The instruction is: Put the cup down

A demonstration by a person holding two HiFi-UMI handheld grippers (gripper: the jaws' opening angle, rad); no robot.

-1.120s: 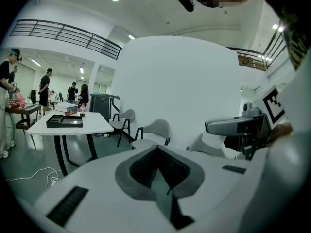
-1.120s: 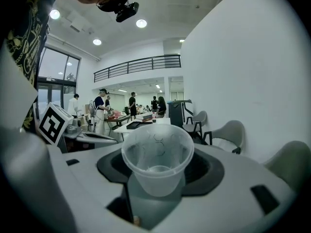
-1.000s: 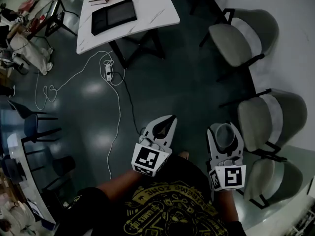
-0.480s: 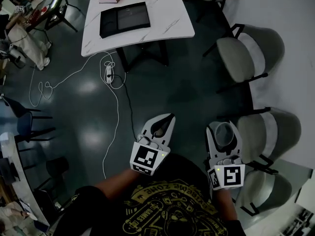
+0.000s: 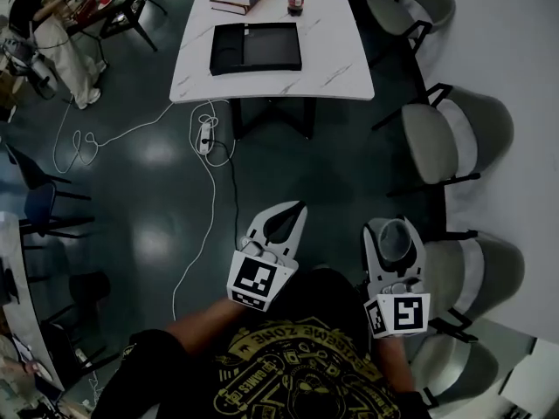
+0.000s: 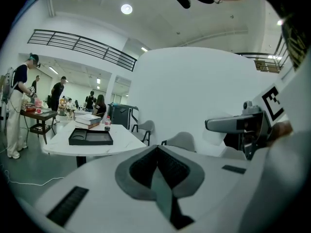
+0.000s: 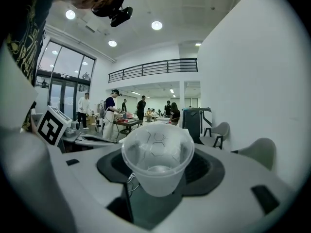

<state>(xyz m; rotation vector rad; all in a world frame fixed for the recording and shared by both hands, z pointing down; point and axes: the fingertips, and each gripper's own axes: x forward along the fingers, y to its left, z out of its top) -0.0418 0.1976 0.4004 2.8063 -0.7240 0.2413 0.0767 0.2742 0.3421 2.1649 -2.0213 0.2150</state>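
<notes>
Head view: cable [image 5: 213,201] lies between cup [image 5: 393,239] and table [image 5: 336,51].

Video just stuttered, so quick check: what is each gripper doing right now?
Left gripper: closed, nothing in it.
Right gripper: closed on a clear plastic cup.

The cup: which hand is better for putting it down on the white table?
Right. The right gripper holds the clear cup upright between its jaws. The left gripper is shut and empty. The white table lies ahead, not yet reached.
</notes>
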